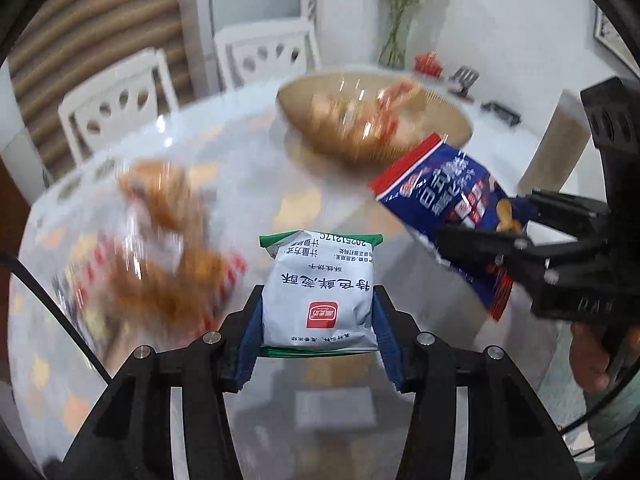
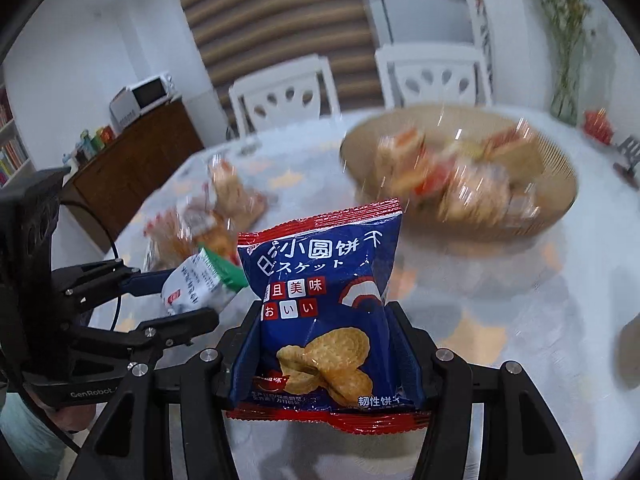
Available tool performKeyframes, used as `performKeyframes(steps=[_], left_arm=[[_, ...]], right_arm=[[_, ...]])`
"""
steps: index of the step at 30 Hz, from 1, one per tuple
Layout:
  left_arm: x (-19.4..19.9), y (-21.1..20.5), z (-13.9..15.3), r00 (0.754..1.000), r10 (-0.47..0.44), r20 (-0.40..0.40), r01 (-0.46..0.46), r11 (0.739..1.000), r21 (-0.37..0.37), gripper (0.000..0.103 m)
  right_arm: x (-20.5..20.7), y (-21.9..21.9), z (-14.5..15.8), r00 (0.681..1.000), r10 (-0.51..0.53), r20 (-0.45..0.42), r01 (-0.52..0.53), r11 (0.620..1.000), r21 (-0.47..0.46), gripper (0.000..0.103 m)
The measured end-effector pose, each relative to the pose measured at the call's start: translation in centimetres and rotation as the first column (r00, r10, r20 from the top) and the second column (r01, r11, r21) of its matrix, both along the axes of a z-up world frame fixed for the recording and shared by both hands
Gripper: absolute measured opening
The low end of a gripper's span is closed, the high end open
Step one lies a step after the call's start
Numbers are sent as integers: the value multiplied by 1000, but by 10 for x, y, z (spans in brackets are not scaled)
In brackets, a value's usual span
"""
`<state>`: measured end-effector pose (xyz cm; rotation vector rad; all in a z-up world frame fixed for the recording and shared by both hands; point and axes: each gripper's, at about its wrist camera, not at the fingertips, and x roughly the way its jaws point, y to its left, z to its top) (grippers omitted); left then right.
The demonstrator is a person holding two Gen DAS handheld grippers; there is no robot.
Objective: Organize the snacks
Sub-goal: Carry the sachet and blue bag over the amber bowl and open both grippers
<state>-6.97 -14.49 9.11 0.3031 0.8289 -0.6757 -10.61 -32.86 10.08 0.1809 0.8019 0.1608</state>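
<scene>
The left hand-held gripper (image 1: 318,312) is clamping a white-and-green packet (image 1: 320,288), while the right hand-held gripper (image 2: 326,344) is pinching a blue biscuit packet (image 2: 324,304) (both carried clear of the bench (image 2: 500,300)). The basket (image 2: 560,200) is lying at about one o'clock, nearer the right.

White packet (image 1: 320,300) reads "20251217C"; blue packet (image 2: 326,312) "小圆饼干"; left hand-held gripper (image 2: 188,304) "GenRobot".
</scene>
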Motion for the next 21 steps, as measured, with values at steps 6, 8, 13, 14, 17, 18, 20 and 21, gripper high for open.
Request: performKeyframes(steps=[6,8,13,14,17,18,20,21], left_arm=[[39,-43,46,993,-62,100,64,998,-19,48],[55,-57,54,992,-74,103,78,996,-36,48],[96,-87,62,992,-94,90,102,991,-87,48],[100,-92,62,992,-97,86,105,990,-95,48],[119,-106,59,993,-98,68,106,986,-125,48],[126,-109,57,994,-92,56,99,985,-139,49],[138,-115,54,995,-90,33,94,981,-172,55],[144,-118,53,996,-89,22,91,980,-178,69]], right_arm=[[23,-27,47,990,-126,66,131,989,-71,57],[37,-42,57,981,-181,71,186,980,-72,57],[76,-81,75,957,-281,65,283,959,-18,57],[86,-87,78,953,-296,61,298,954,-16,57],[111,-98,85,943,-328,55,329,944,-6,57],[121,-102,86,938,-342,54,343,939,-3,57],[136,-107,83,934,-355,35,355,935,11,60],[144,-112,82,936,-350,19,350,936,31,62]])
